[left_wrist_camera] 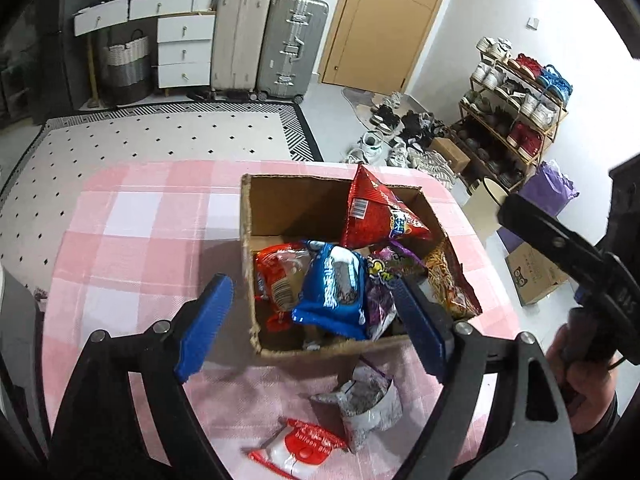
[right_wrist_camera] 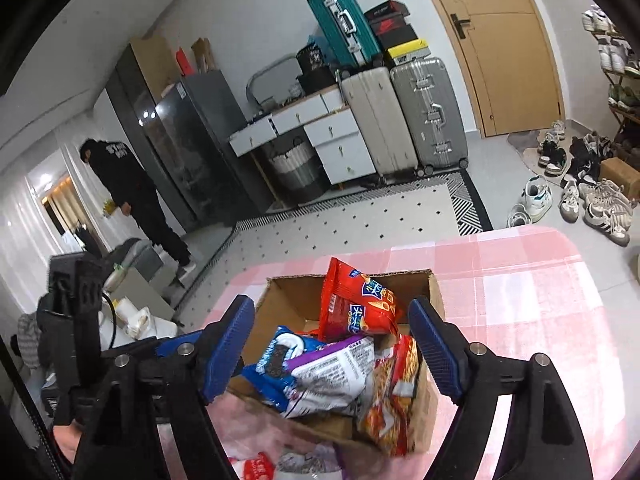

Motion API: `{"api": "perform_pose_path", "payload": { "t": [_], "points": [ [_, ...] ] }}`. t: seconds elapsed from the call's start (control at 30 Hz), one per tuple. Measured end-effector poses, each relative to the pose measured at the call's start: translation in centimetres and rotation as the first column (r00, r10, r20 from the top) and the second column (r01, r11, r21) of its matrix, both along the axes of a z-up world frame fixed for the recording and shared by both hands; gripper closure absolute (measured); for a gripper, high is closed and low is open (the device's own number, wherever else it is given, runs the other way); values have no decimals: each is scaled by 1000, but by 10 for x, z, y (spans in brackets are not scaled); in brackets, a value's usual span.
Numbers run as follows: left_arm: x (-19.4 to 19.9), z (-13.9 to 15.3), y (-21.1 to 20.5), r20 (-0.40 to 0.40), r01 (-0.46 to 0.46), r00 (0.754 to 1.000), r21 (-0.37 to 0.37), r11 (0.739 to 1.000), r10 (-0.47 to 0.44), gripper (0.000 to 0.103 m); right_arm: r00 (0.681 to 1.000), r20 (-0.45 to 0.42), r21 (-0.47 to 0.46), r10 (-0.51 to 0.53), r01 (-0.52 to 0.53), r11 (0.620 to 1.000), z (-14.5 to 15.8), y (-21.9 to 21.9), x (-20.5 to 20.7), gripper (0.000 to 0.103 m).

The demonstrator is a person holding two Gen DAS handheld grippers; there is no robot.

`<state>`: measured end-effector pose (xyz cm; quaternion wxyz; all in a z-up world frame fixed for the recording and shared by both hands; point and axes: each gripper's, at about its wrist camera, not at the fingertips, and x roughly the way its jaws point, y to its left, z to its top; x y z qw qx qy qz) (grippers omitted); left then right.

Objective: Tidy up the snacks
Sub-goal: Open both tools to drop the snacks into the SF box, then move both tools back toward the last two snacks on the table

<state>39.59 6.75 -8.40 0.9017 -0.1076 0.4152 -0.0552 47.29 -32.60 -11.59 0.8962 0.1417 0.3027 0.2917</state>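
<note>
Mid-task: cardboard box sits on the pink checked tablecloth and already holds most of the snacks — red chip bag upright against the far wall, blue cookie pack, red-orange pack, purple pack, and an orange noodle-print bag along the right side.

Two items not boxed yet: a grey-white pouch and a red-white packet, both on the cloth just in front of the box's near wall.

Left gripper: jaws spread wide, nothing between them, hovering above the near edge of the box and angled down.

Right gripper: also released and empty, above the box, looking down into it from the right.

Likely next move: one gripper drops back and down to the pouch, the nearer of the two. It looks crumpled and soft, so pinch an edge or fold, lift clear of the box wall, then drop in.
</note>
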Motion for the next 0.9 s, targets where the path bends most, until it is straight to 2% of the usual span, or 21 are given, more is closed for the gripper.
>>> {"api": "perform_pose_path", "payload": {
  "t": [0.2, 0.5, 0.73, 0.8, 0.87, 0.9],
  "points": [
    [-38, 19, 1, 37, -31, 999, 8, 999, 31, 21, 998, 65, 41, 2, -5, 999, 17, -19, -42, 16],
    [-90, 53, -4, 110, -68, 992, 65, 996, 60, 17, 991, 132, 24, 29, -32, 999, 44, -17, -94, 8],
    [-125, 70, -10, 141, -70, 988, 69, 995, 60, 16, 984, 168, 25, 67, -72, 997, 46, -5, -131, 5],
    [-133, 74, -12, 145, -73, 988, 78, 994, 61, 12, 984, 166, 19, 69, -73, 997, 45, -1, -139, 5],
    [-143, 77, -14, 159, -75, 985, 81, 994, 61, 1, 984, 165, 19, 68, -72, 997, 44, 0, -149, 5],
    [-149, 78, -15, 175, -79, 983, 83, 993, 63, 1, 984, 163, 17, 65, -68, 998, 43, 1, -150, 5]
  ]
}}
